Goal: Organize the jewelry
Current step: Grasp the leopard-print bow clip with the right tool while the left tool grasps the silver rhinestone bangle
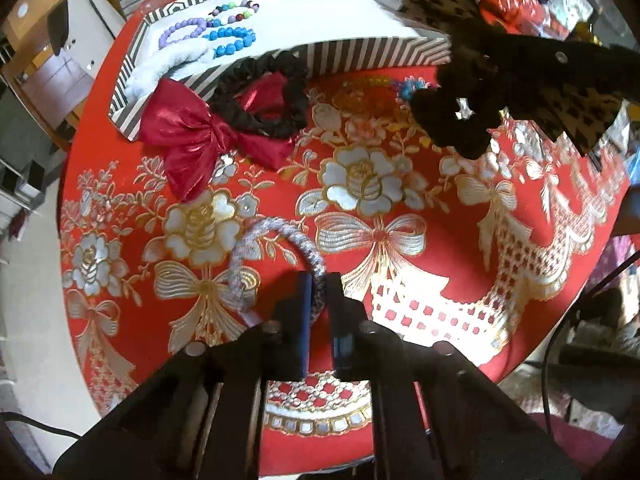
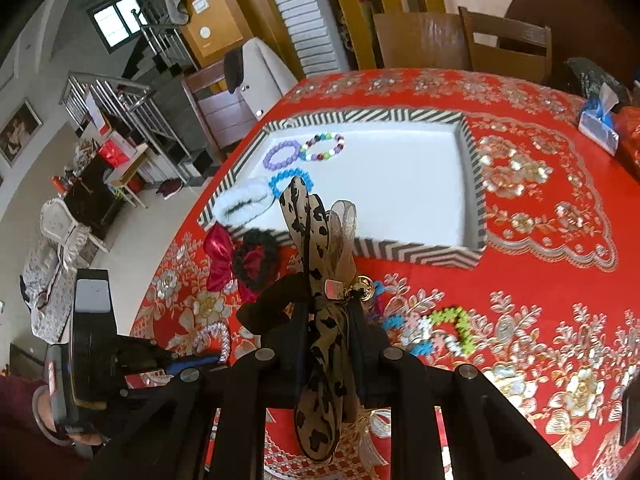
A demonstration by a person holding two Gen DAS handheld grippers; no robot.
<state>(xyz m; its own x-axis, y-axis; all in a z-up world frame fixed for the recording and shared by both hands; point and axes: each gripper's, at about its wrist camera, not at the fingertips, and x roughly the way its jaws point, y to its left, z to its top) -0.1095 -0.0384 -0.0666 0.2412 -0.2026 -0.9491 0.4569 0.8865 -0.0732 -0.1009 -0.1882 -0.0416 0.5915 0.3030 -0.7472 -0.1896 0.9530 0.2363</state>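
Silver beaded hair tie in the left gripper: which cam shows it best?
Left wrist view. The silver beaded hair tie arcs up from the shut left gripper over the red tablecloth, nearly whole and close. The right wrist view catches only a small curved piece beside the left gripper's body, low at the left.

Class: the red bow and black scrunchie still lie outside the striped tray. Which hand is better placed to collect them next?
Neither is free. Left gripper, shut on the silver hair tie, sits closer to them than the right gripper, clamping the leopard ribbon.
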